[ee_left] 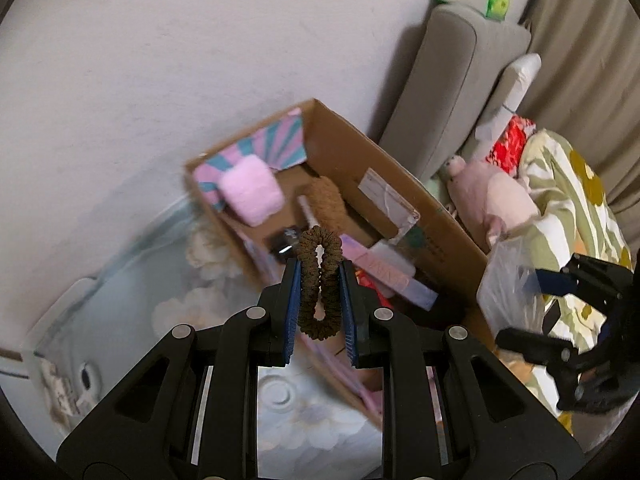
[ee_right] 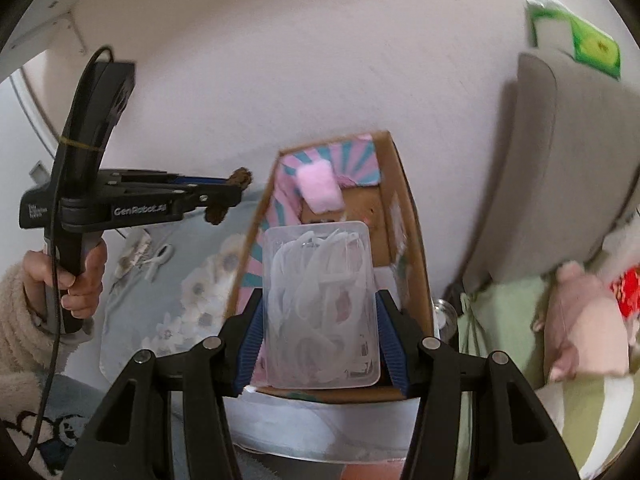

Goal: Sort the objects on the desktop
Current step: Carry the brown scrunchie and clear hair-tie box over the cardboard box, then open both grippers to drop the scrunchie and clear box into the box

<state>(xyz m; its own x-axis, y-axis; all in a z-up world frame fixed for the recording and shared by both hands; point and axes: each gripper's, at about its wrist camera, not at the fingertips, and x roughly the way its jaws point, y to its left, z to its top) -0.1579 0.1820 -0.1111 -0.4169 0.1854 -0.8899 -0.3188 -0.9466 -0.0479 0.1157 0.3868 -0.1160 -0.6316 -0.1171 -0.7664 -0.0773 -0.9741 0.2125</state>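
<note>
bed: floral sheet [ee_right: 168, 304] is lying under cardboard box [ee_left: 360, 148]
left gripper [ee_left: 320, 268]: pinching brown scrunchie [ee_left: 320, 280], box at 12 o'clock
right gripper [ee_right: 320, 304]: clamping clear plastic case [ee_right: 320, 304] over box
risk: scrunchie is springing off, missing box; case is slipping, smooth walls

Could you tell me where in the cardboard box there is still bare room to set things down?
Bare cardboard floor shows in the cardboard box between the pink pad and the labelled wall, by the brown fuzzy item. The near end is crowded with pink packets.
</note>
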